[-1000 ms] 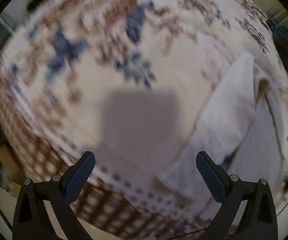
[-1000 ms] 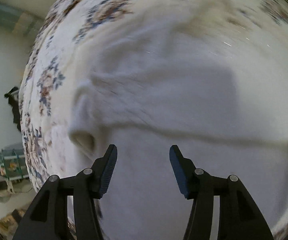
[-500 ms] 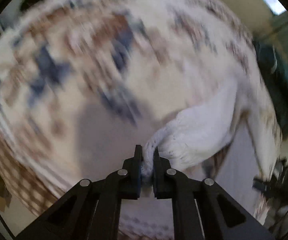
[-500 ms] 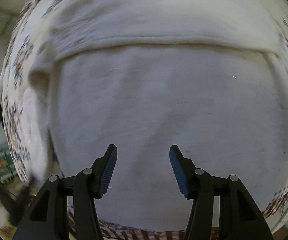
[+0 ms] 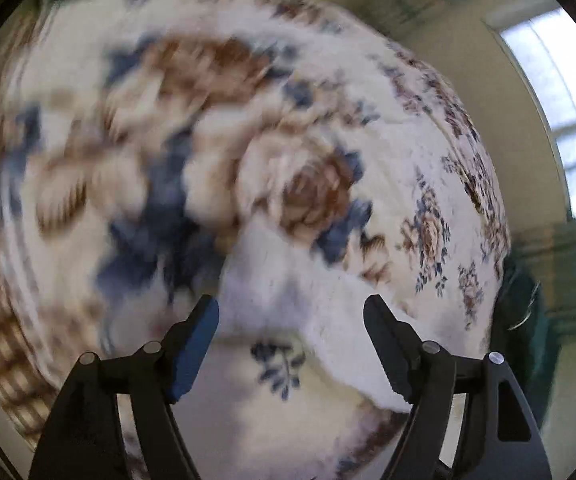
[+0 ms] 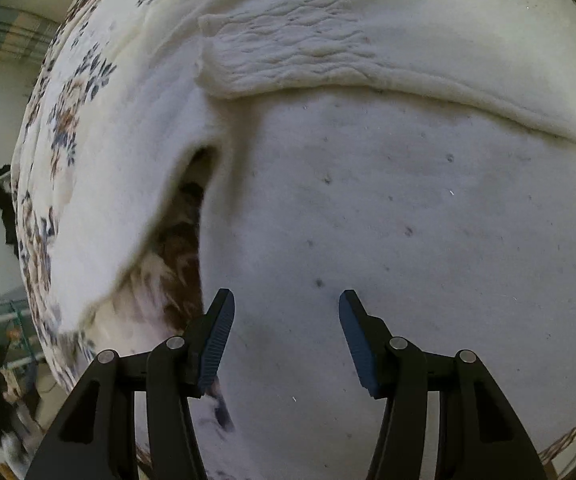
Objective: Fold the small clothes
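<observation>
A white knitted garment (image 6: 387,208) lies spread on a floral cloth (image 6: 68,120) and fills most of the right wrist view. A ribbed cuff (image 6: 280,60) is folded across its top, and a sleeve (image 6: 128,200) arches up on the left with a gap under it. My right gripper (image 6: 284,336) is open and empty just above the garment's body. In the blurred left wrist view a white fold of the garment (image 5: 307,300) lies between the fingers of my left gripper (image 5: 291,340), which is open and holds nothing.
The floral cloth (image 5: 168,140) with blue and brown flowers covers the surface. A dark green object (image 5: 527,320) sits off its right edge. A window (image 5: 567,100) is at the far right. Clutter (image 6: 4,340) stands at the lower left of the right wrist view.
My left gripper was shut on the sleeve end half a second ago and has opened and let it go. The right gripper stayed open and shifted over the garment.
</observation>
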A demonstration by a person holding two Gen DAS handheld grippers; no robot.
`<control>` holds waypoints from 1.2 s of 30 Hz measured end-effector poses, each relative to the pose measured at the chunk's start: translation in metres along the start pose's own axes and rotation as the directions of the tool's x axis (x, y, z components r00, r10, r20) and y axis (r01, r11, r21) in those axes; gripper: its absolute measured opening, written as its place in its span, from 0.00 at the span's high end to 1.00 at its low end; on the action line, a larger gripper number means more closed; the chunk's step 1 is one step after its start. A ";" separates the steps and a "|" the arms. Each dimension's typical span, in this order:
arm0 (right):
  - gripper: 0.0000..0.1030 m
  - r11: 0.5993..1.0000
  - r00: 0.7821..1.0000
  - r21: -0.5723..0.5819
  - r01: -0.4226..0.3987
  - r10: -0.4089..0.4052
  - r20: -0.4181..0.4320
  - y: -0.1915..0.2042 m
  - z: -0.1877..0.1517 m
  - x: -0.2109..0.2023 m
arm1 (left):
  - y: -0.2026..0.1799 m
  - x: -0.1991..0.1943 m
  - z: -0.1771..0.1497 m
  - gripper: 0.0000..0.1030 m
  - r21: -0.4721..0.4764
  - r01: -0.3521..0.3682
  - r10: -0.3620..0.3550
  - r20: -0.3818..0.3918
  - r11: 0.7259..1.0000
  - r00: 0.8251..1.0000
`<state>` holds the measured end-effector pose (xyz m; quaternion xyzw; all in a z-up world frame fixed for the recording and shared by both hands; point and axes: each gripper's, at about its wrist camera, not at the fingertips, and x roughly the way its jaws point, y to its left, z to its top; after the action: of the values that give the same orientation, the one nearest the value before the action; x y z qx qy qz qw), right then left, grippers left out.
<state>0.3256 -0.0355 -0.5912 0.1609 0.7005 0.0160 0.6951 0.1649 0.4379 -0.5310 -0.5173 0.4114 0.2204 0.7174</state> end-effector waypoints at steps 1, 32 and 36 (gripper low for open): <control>0.39 1.000 1.000 0.008 0.013 -0.013 0.014 0.002 0.004 -0.001 | 0.007 0.008 -0.007 0.29 -0.035 0.002 -0.003 -0.024 0.999 1.000; 0.12 0.920 0.907 0.140 0.366 -0.386 0.166 -0.064 0.059 -0.037 | -0.140 0.027 0.064 0.94 0.228 0.007 -0.066 0.253 0.974 0.965; 0.12 0.913 0.895 0.116 0.391 -0.407 0.185 -0.082 0.071 -0.055 | -0.206 0.016 0.031 0.94 0.396 -0.022 -0.082 0.244 0.918 0.966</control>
<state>0.3777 -0.1415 -0.5610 0.0410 0.6432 -0.1703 0.7454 0.3382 0.3891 -0.4244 -0.3355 0.3433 0.1864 0.8572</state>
